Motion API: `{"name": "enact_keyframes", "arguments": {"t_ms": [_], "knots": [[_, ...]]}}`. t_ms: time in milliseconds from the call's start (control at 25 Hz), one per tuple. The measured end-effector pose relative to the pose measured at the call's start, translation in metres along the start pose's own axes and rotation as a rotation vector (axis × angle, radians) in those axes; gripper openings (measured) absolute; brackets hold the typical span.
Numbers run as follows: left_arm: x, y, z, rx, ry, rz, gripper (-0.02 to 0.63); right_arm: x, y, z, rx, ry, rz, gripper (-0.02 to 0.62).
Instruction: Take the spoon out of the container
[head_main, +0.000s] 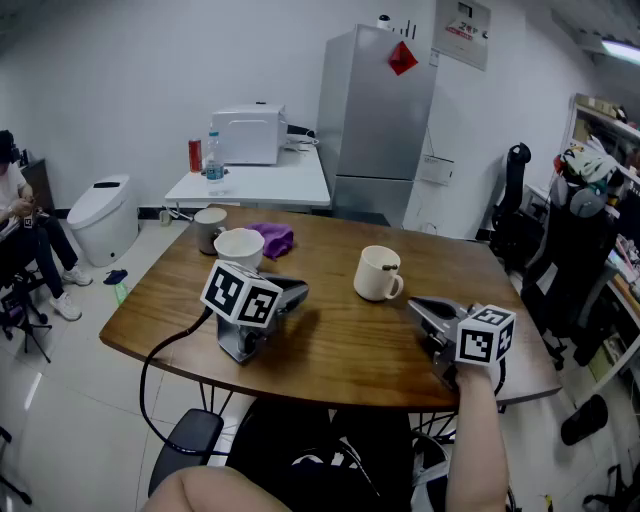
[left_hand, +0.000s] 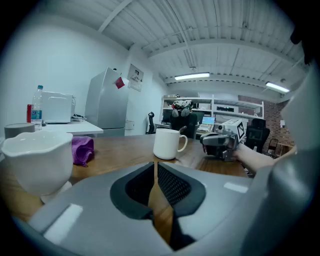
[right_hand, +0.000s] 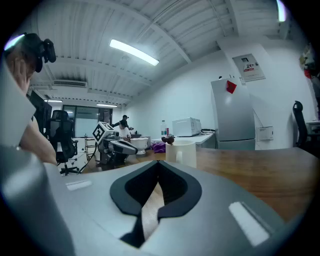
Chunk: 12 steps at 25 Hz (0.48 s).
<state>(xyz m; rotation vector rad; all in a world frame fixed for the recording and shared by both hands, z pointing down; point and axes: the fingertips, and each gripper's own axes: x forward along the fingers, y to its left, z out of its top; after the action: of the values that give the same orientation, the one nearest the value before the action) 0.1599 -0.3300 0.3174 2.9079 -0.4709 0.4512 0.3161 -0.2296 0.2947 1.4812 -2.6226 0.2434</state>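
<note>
spoon is in the mug, with only a short dark stub showing at the rim. It looks near-upright, leaning to the mug's handle side. The right gripper is just beside the mug on that same side, in hand, nose pointed at it. In the right gripper view the mug sits almost dead ahead, a touch right of the jaw line, and the spoon end pokes over the rim. Its jaws are fully together with nothing in them. The left gripper is on the opposite side of the mug, slightly further off, lying on the table. No hand shows on it in the head view, and its jaws are closed to a slit, also empty. My read: the right one takes it, since it's nearer, already held, and the spoon leans its way. It has to open first, rise above the rim, come down along the spoon's axis, pinch the stub and pull straight up. The risk is the short stub: a jaw catching the rim could slide or tip the mug. The bowl and cloth are beyond the left gripper from the mug, out of the path.
</note>
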Motion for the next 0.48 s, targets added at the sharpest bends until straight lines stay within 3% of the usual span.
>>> {"name": "enact_keyframes", "arguments": {"t_ms": [480], "knots": [[0.0042, -0.0009, 0.0027, -0.002, -0.002, -0.006, 0.021, -0.0027, -0.0038, 0.0017, -0.002, -0.004, -0.013, 0.003]]}}
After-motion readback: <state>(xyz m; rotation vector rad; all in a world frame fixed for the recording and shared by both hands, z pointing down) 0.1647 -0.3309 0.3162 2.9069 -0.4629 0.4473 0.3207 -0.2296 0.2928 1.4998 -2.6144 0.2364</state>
